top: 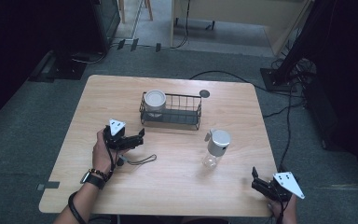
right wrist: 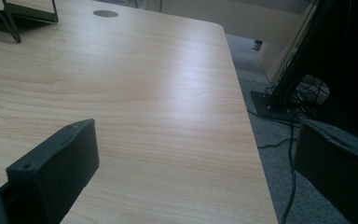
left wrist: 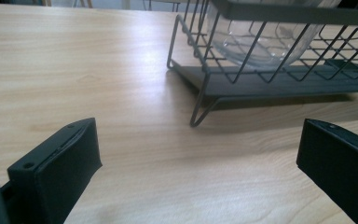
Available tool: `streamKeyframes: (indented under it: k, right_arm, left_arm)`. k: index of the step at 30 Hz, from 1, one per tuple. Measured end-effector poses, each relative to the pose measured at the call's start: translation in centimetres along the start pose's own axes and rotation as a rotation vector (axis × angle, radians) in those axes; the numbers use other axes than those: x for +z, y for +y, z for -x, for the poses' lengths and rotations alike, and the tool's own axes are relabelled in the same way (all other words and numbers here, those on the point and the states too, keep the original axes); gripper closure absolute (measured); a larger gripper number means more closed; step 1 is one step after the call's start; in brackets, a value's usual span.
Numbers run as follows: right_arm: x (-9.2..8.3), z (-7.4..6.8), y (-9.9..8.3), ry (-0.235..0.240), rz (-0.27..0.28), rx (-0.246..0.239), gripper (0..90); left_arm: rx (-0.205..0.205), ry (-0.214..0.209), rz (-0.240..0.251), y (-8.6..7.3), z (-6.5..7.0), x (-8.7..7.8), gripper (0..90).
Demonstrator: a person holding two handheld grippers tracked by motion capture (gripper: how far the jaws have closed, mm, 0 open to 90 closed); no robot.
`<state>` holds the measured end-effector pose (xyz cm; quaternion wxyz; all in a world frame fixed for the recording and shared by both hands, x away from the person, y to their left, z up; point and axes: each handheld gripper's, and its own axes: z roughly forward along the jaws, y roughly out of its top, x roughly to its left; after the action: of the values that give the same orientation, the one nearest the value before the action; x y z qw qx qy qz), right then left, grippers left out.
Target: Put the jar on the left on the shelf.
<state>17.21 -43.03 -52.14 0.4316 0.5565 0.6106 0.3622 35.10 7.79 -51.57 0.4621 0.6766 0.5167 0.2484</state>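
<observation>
**Left gripper at basket corner, jaws wide; second jar loose on table**

Wooden table (top: 121,93). Black wire basket (top: 186,120) set mid-table toward the far edge. White-lidded jar (top: 155,101) seated in the basket's left end; clear body visible through the wires in the left gripper view (left wrist: 261,42). Remaining basket space to the right looks free.

Second jar (top: 216,148), clear glass with grey cap, upright on the table, in front of the basket's right end and well apart from both tools.

Left gripper (top: 142,137) low over the table, just beside the basket's near-left corner, pointing at it. Jaws spread wide, nothing between them.

Right gripper (top: 255,179) near the front-right table corner, likewise spread wide and empty, aimed across bare wood toward the right edge.

Judgement: likely next step is loading the grey-capped jar into the basket's free end. Right gripper nearer; best turned toward the jar first. Approach level, jaws straddling the glass body below the cap, closing gently and squarely to avoid tipping. Lift straight up, clear of the basket rim, before lowering beside the white-lidded jar without knocking it.
</observation>
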Motion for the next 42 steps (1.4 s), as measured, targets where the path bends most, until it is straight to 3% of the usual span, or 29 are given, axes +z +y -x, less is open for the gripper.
streamKeyframes:
  k: [9,42]
  right_arm:
    - [0.0,-0.1,0.0,-0.004,0.002,-0.003,0.0]
    - [0.0,-0.1,0.0,-0.017,0.000,-0.008,0.0]
  left_arm:
    - [-0.012,-0.008,0.008,-0.9,-0.8,-1.5,0.0]
    - [-0.020,0.069,0.019,-3.0,-5.1,-6.5,0.0]
